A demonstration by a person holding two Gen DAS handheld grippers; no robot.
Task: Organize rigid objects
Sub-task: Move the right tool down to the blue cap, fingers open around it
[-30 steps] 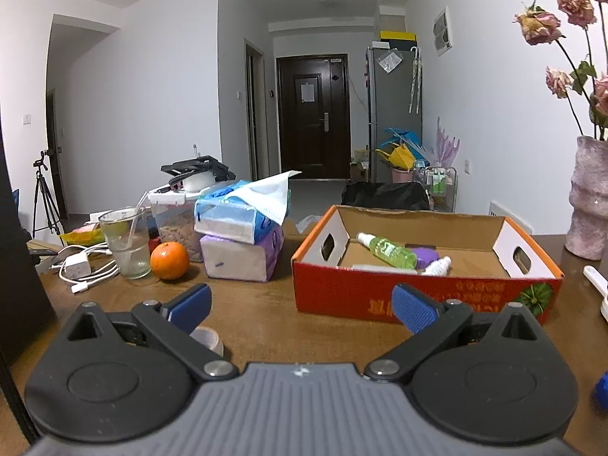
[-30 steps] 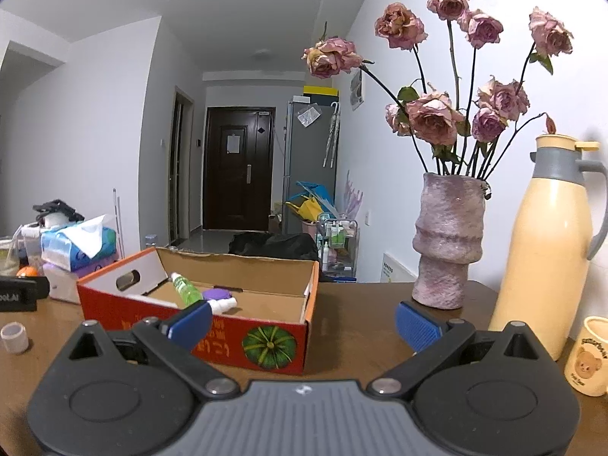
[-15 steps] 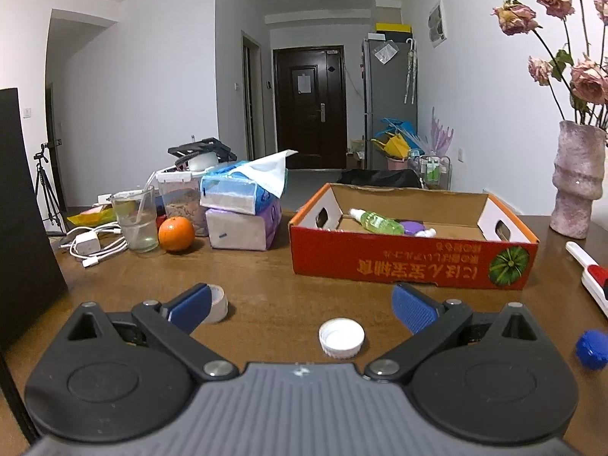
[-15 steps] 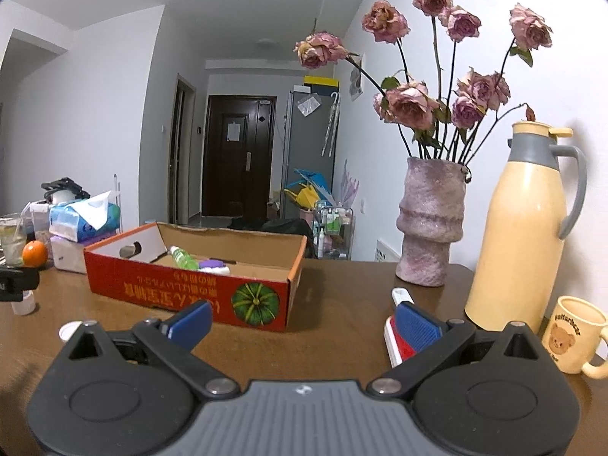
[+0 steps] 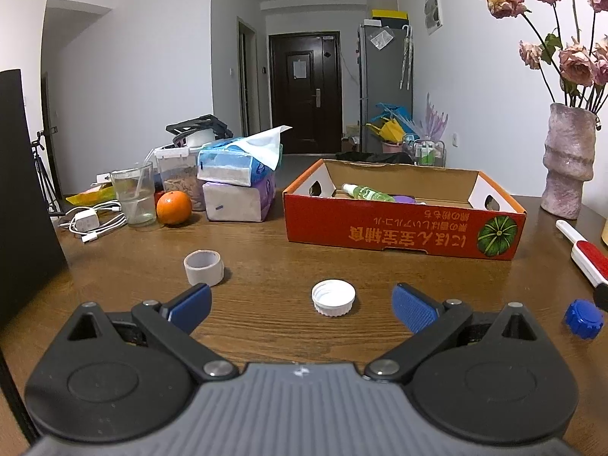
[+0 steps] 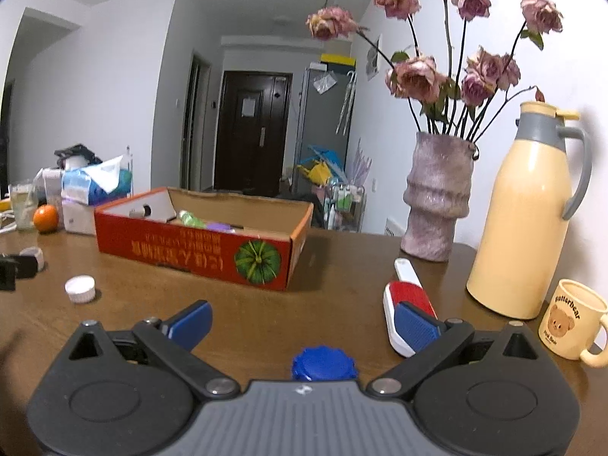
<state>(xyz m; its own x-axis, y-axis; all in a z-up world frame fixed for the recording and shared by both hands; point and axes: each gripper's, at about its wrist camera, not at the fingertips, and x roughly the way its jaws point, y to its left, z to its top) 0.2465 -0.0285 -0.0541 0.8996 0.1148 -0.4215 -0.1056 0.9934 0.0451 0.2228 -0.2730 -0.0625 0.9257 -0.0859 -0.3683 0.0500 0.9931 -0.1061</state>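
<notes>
The brown wooden counter (image 5: pixel 266 250) carried every item. The red cardboard box with an open top (image 5: pixel 399 228) sat at mid-counter, its low walls admitting items from above; a green bottle (image 5: pixel 366 192) and a purple item (image 5: pixel 404 198) already lay inside, which suggested it served as the collection point. The cream thermos jug (image 6: pixel 526 209) and the mottled pink vase of dried roses (image 6: pixel 437 205) stood against the far right edge, near the wall — clearance there was restricted. The red-and-white lint brush (image 6: pixel 408 304) lay flat just beside the right gripper (image 6: pixel 302 325), its tip partly hidden by one finger. The roll of beige tape (image 5: pixel 203 268), the white ribbed bottle cap (image 5: pixel 333 297) and the blue ribbed bottle cap (image 6: pixel 323 363) remained loose on bare wood, well apart from one another.

The left gripper (image 5: pixel 302 304) was spread wide and held nothing; the white cap lay ahead, between its fingers. The right gripper was likewise spread wide and empty, the blue cap close beneath it. Open counter in front of the box allowed a straight approach — a judgement only.
</notes>
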